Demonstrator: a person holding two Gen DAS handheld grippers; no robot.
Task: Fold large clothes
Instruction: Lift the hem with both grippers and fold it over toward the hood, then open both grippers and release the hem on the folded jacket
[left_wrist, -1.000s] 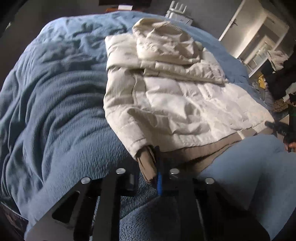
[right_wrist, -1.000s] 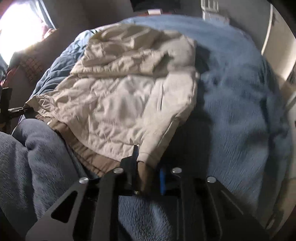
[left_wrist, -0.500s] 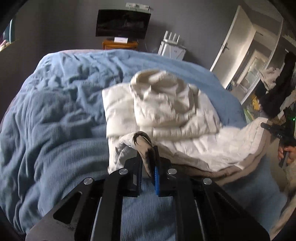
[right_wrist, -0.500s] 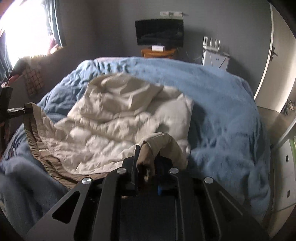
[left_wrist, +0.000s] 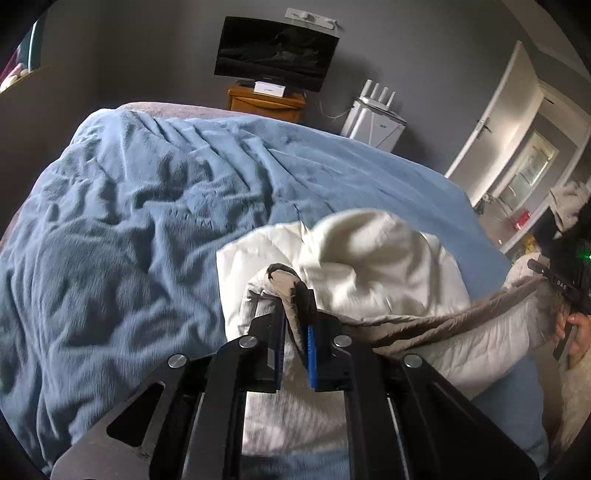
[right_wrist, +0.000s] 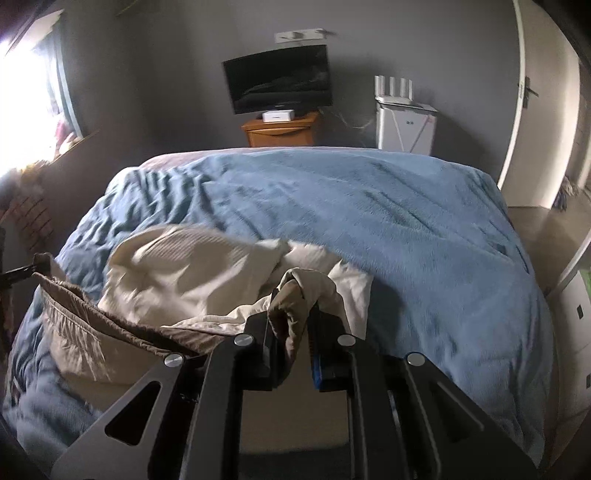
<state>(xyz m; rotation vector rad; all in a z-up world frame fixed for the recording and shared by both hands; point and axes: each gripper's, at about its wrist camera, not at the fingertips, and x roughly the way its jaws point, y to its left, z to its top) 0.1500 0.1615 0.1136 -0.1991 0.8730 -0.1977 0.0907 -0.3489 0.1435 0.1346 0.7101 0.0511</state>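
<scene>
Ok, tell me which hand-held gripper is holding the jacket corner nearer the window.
The left hand-held gripper. In the right view it holds the jacket hem on the bright window side; the right hand-held gripper is on the door side.

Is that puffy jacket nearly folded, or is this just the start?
About midway, I'd guess. Done: the cream jacket lies on the blue blanket, sides apparently tucked in. In hand: the left gripper and right gripper each pinch a bottom hem corner, lifted. Left: lay the hem over the hood end and release.
</scene>
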